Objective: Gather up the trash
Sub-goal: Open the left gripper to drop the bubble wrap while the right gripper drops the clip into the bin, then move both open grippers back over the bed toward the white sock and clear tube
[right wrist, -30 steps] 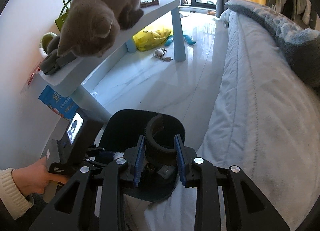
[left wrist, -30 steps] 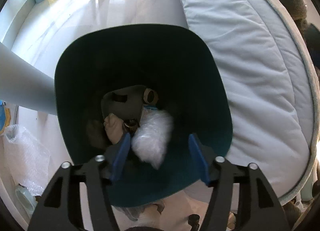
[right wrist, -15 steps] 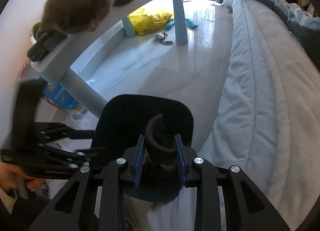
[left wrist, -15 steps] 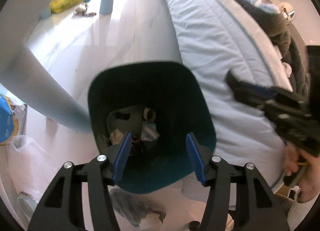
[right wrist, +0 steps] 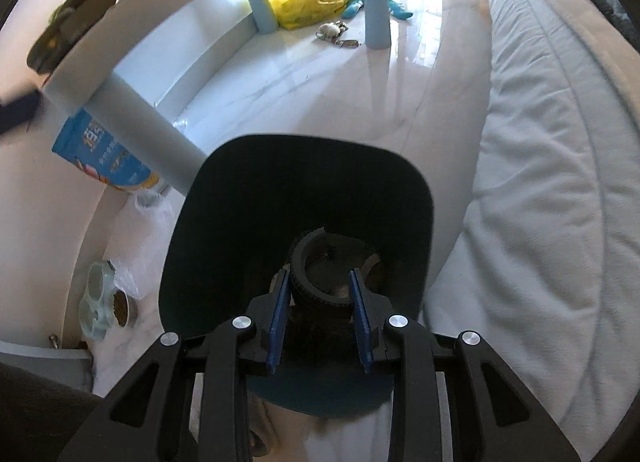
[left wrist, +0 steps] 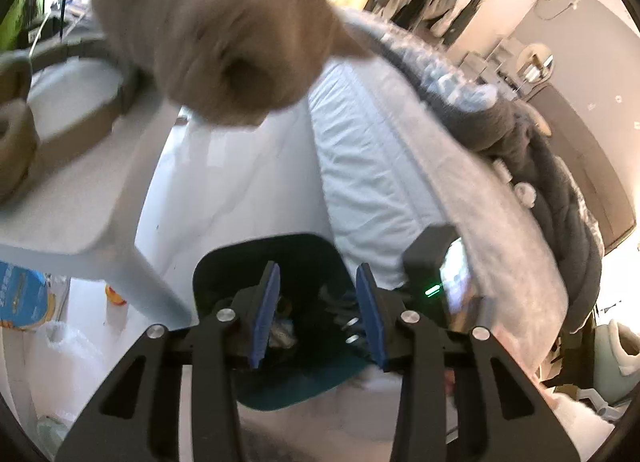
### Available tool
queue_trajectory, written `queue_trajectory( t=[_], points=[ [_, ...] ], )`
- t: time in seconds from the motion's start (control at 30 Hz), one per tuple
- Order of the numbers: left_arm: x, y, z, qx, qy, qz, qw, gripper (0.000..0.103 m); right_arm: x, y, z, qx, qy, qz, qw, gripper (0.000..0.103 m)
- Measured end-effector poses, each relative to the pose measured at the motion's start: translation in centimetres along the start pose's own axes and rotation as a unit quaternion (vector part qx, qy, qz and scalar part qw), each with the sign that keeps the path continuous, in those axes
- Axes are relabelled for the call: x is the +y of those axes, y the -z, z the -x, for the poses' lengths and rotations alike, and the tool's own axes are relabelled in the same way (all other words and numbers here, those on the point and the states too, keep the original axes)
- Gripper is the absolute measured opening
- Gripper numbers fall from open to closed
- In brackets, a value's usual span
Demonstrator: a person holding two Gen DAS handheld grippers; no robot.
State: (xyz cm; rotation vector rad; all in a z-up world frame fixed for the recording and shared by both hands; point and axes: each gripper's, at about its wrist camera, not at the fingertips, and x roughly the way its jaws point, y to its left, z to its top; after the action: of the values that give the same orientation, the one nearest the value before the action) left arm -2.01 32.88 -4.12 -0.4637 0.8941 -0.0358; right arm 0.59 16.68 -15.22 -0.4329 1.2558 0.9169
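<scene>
Right tool (right wrist: 319, 318) has its blue pads clamped on a black ridged ring (right wrist: 320, 282), an open-sided band like a rubber tread, and holds it inside the mouth of the dark teal bin (right wrist: 224, 221). Ring sits low over the trash already lying in the bin; whether it touches that trash cannot be told. Left tool (left wrist: 318, 312) holds nothing: its jaws have just been closing, now part open with only the bin's interior seen between them, well above the rim (left wrist: 240, 258).

Risks, judged from this position:
- Ring is springy and gripped across its width. If the pads part unevenly it may cling to one pad or flick sideways; the near rim is closest, so a bounce could carry it out onto the floor (right wrist: 304, 93).
- Bin stands between the bed (right wrist: 540, 165) and a leg of the surface (right wrist: 132, 117). A push on the wall could tip or slide it.
- The two tools are near each other above the same opening; the right tool's body shows just beside the left tool's pad. They could collide.
- A cat (left wrist: 216, 25) sits on the surface directly above, blurred. A paw or a jump could strike either tool.
</scene>
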Motion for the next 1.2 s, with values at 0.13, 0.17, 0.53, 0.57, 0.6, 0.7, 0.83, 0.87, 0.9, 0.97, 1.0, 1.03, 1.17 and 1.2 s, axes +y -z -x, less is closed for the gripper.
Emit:
queue_trajectory(
  t=[0.13,0.17,0.53,0.57,0.6,0.7,0.83,0.87,0.9,0.97,1.0,1.03,1.17,1.2],
  points=[
    [-1.6,-0.6,0.7,-0.017,0.008,-0.002,0.9998,0.041,0.3,0.4,-0.3,0.006,-0.005,0.01,1.0,0.071],
    [-2.2,-0.7,0.9,-0.022,0.009,-0.007,0.9997,0.041,0.3,0.5,-0.1,0.003,-0.007,0.01,1.0,0.072],
    [-8.6,-2.3,1.6,-0.064,0.014,-0.054,0.9964,0.041,-1.8,1.0,8.9,-0.083,-0.016,0.011,0.996,0.072],
    [-9.3,-2.4,1.5,-0.064,0.014,-0.06,0.996,0.041,-2.3,1.3,10.3,-0.097,-0.017,0.01,0.995,0.072],
    [-9.8,-2.4,1.4,-0.065,0.014,-0.063,0.9958,0.041,-2.6,1.4,11.1,-0.107,-0.018,0.009,0.994,0.072],
    [-11.8,-2.8,0.5,-0.062,0.023,-0.068,0.9955,0.041,-4.1,2.2,14.0,-0.134,-0.009,0.011,0.991,0.072],
    [-15.0,-3.3,-1.2,-0.056,0.03,-0.08,0.9948,0.041,-7.0,3.5,17.5,-0.164,0.008,0.0,0.986,0.072],
    [-15.6,-3.3,-1.3,-0.056,0.032,-0.083,0.9945,0.041,-7.7,3.9,18.0,-0.169,0.01,-0.003,0.986,0.072],
    [-16.5,-3.3,-1.7,-0.055,0.033,-0.089,0.994,0.041,-8.7,4.4,18.7,-0.175,0.015,-0.008,0.984,0.072],
    [-18.2,-3.5,-2.5,-0.057,0.035,-0.098,0.9929,0.041,-10.9,5.4,20.0,-0.183,0.028,-0.019,0.982,0.072],
    [-19.0,-3.6,-3.0,-0.054,0.038,-0.1,0.9928,0.042,-11.6,5.9,20.4,-0.187,0.034,-0.025,0.981,0.072],
    [-19.8,-3.7,-3.6,-0.051,0.042,-0.099,0.9929,0.042,-12.7,6.3,20.8,-0.191,0.04,-0.032,0.98,0.072],
    [-22.8,-4.1,-5.6,-0.044,0.044,-0.097,0.9933,0.045,-17.5,8.3,23.3,-0.213,0.068,-0.069,0.972,0.072],
    [-23.4,-4.2,-6.0,-0.04,0.044,-0.095,0.9937,0.046,-19.0,8.8,24.2,-0.221,0.075,-0.08,0.969,0.072]
  ],
)
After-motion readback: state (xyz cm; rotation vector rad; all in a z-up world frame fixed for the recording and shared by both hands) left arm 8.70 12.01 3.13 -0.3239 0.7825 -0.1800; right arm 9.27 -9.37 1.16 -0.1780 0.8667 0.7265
